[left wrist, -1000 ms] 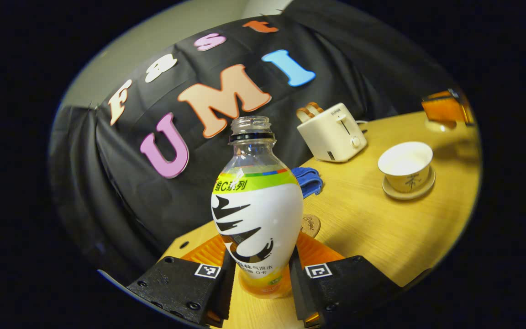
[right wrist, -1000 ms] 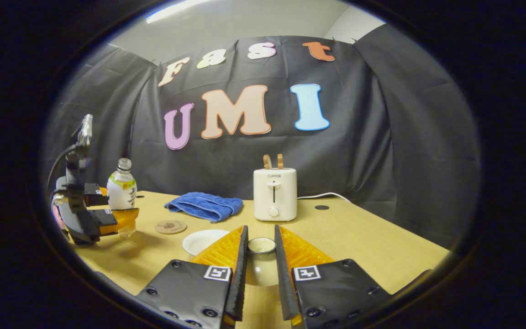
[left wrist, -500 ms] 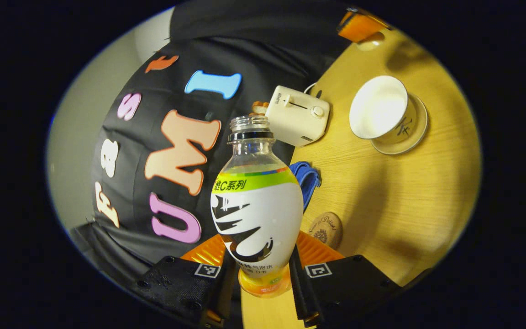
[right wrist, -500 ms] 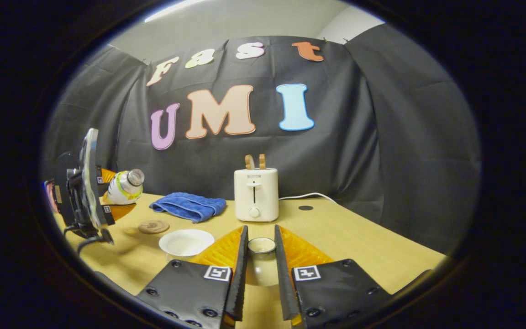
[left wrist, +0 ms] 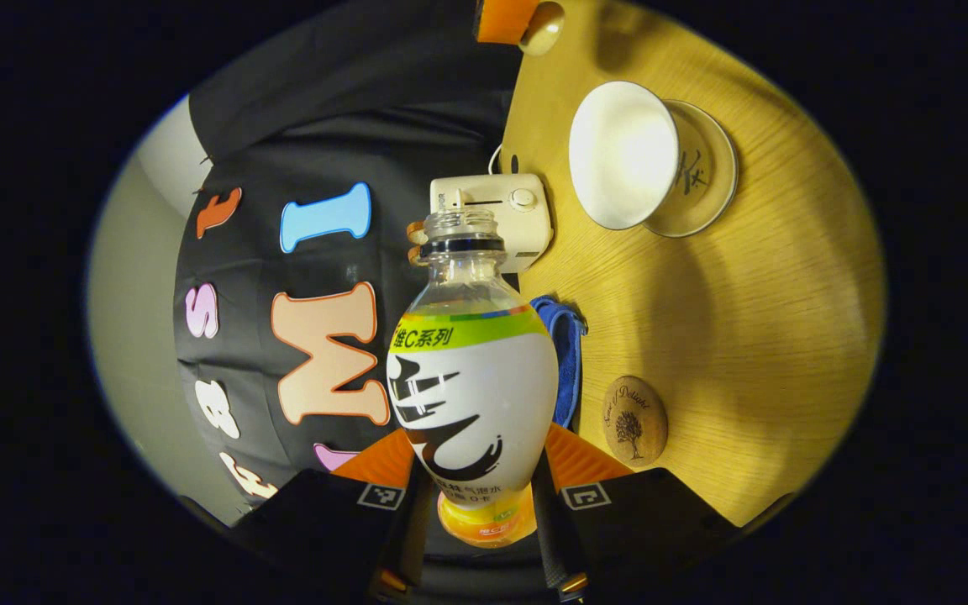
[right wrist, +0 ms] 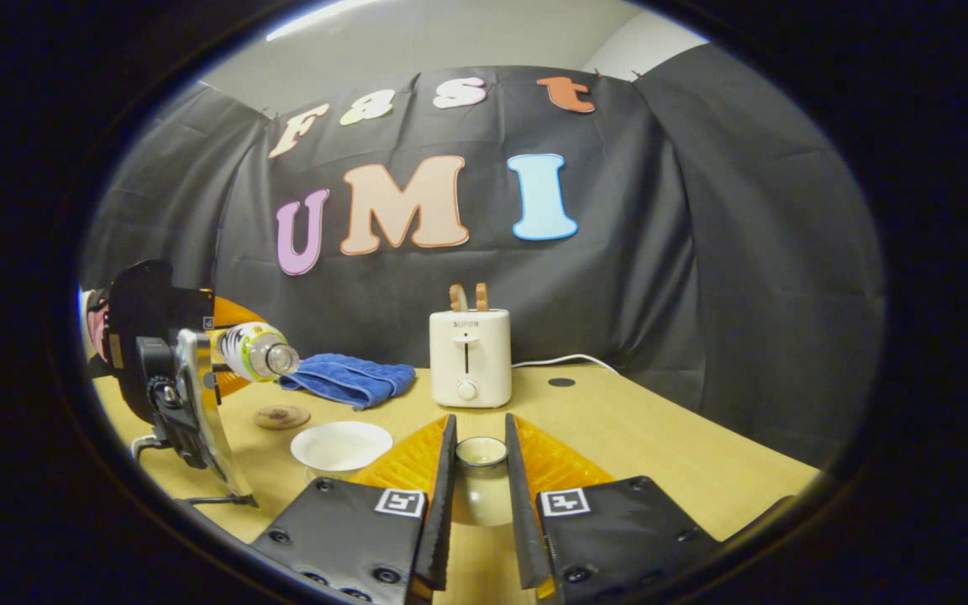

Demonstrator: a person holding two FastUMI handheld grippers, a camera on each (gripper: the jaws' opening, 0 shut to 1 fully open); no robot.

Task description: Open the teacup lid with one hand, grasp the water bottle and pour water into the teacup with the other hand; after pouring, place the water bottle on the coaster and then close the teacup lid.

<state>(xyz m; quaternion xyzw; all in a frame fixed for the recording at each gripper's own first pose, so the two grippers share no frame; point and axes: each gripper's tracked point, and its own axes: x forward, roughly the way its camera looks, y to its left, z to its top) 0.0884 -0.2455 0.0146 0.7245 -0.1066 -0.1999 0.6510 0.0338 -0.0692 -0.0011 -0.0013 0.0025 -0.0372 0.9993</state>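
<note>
Plastic water bottle point(left wrist: 473, 395) is clamped low in our left claw point(left wrist: 476, 504), tipped sideways short of the open teacup point(right wrist: 339, 445). Right claw point(right wrist: 479, 491) pinches the lid point(right wrist: 481, 452) off to the side. If we pour now, we'd probably splash the counter point(left wrist: 753, 319).

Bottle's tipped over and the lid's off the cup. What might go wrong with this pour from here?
1. The water bottle lies nearly level in the left gripper, but its mouth looks short of the teacup; water may land on the table.
2. Both fingers grip low on the bottle's rounded body, so it might slip.
3. The right gripper holds the teacup lid close beside the cup; the bottle may bump it.
</note>
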